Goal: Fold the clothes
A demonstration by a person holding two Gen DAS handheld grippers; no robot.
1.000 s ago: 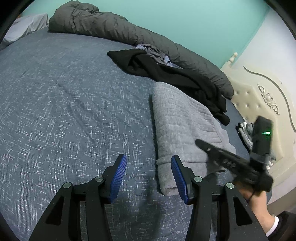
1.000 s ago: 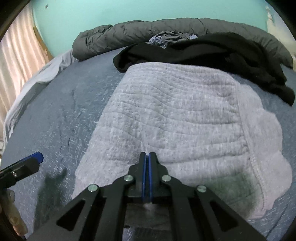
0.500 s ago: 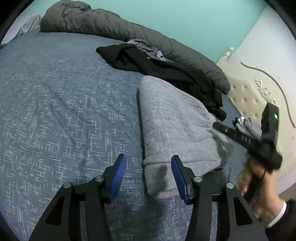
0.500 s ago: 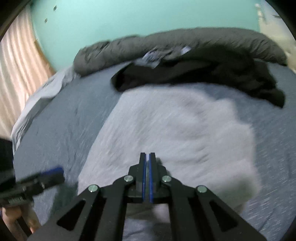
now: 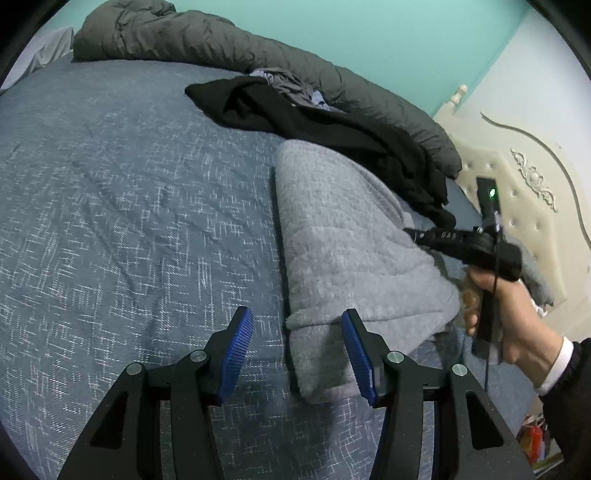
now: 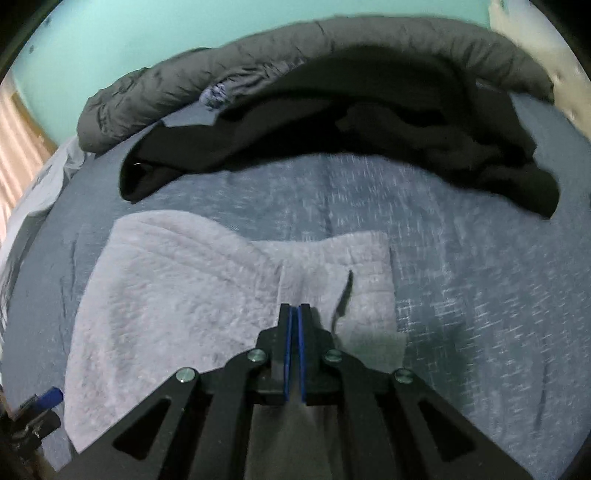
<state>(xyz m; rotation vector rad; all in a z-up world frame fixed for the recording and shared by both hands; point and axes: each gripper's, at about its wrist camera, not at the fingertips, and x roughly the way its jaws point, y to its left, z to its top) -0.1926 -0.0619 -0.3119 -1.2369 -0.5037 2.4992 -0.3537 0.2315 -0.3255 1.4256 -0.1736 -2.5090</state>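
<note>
The left tool is sitting at the bottom centre of the left wrist view with its two blue pads standing apart and nothing pressed between them; the near corner of the gray garment is lying in the gap between the pads, seemingly just ahead of them. The gray garment is lying folded on the blue bed cover, running from the lower centre up toward the middle of the frame, with its straight left edge casting a thin shadow on the cover. At the right of the same view a hand in a dark sleeve with a white cuff is gripping the handle of the right tool, whose tip is reaching over the garment's right side. In the right wrist view the right tool's pads are pressed together, and pale gray cloth appears to be caught between them, a fold of the garment rising toward the tip at the lower centre; this view is blurred. A black garment is lying crumpled across the upper half of that frame, beyond the gray one, with a dark gray quilt bunched behind it against the green wall. A cream padded headboard is standing at the right edge of the left wrist view.
</note>
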